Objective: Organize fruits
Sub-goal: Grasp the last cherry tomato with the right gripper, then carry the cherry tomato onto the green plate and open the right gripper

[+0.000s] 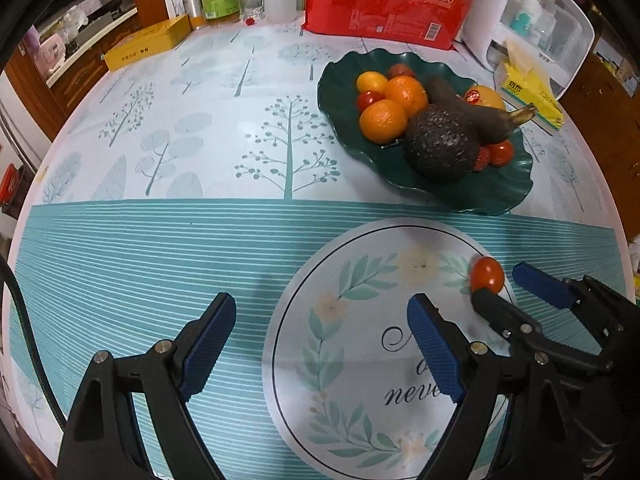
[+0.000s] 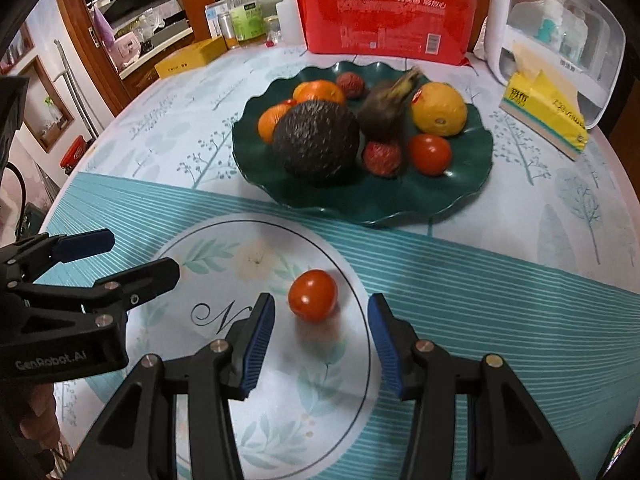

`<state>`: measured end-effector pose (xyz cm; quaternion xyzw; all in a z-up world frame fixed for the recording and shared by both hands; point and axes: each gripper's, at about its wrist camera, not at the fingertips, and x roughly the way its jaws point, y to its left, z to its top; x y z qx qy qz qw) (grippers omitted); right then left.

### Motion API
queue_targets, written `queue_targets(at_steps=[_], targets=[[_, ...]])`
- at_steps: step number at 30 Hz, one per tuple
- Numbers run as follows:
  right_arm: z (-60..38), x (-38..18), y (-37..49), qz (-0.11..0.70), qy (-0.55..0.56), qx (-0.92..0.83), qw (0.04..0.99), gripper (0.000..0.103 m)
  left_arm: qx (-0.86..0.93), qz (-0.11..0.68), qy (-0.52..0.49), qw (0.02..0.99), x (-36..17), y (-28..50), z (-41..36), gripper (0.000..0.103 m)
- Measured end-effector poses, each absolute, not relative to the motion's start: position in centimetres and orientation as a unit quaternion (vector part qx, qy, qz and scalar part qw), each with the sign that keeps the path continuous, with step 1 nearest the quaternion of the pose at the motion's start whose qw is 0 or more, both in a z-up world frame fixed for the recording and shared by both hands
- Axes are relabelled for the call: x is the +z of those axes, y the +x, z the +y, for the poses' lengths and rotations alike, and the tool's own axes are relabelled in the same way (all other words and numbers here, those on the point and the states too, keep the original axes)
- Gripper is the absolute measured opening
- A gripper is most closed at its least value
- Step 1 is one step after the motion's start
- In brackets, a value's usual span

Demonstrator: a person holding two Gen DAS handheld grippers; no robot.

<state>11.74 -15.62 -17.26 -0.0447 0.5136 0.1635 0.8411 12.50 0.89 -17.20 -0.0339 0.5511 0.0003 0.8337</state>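
Observation:
A small red tomato (image 2: 313, 295) lies on the tablecloth's white round print, just ahead of my right gripper (image 2: 321, 314), which is open with its blue pads on either side. The tomato also shows in the left wrist view (image 1: 486, 274), with the right gripper (image 1: 498, 282) around it. My left gripper (image 1: 320, 316) is open and empty, to the left of the tomato. A dark green wavy plate (image 2: 460, 184) behind holds an avocado (image 2: 316, 142), oranges, a dark banana, a yellow fruit, tomatoes and lychees. The plate also shows in the left wrist view (image 1: 500, 196).
A red paper-cup pack (image 2: 384, 20), bottles (image 2: 246, 16), a yellow box (image 2: 192, 58), a yellow tissue pack (image 2: 544, 116) and a white storage case (image 2: 560, 32) line the table's far edge. The left gripper (image 2: 132, 264) shows at the right view's left side.

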Motion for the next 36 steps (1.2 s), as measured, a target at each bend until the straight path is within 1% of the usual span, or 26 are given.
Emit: queue_targets(at_steps=[3, 9, 19, 28, 30, 32, 36], targets=[[-15.1, -18.0, 11.9, 0.516, -0.049, 0.162, 0.839, 0.048, -0.002, 0.555, -0.035, 0.831, -17.7, 12.7, 0.8, 0.087], [-14.3, -18.5, 12.0, 0.509, -0.066, 0.161, 0.843, 0.028, -0.009, 0.560, -0.035, 0.827, -18.3, 12.9, 0.5, 0.087], [-14.2, -17.9, 11.2, 0.509, -0.079, 0.174, 0.839, 0.027, -0.026, 0.567, -0.040, 0.822, -18.1, 12.7, -0.1, 0.087], [-14.6, -14.5, 10.4, 0.483, -0.081, 0.183, 0.852, 0.027, -0.040, 0.549, -0.067, 0.832, -15.2, 12.2, 0.6, 0.087], [-14.7, -13.4, 10.3, 0.475, -0.078, 0.187, 0.856, 0.026, -0.041, 0.540, -0.072, 0.837, -14.2, 12.1, 0.9, 0.088], [-14.5, -12.2, 10.4, 0.466, -0.082, 0.190, 0.861, 0.026, -0.038, 0.531, -0.075, 0.843, -12.9, 12.2, 1.1, 0.092], [-14.5, -9.6, 10.8, 0.449, -0.083, 0.190, 0.869, 0.026, -0.039, 0.509, -0.068, 0.857, -10.0, 12.8, 1.1, 0.097]])
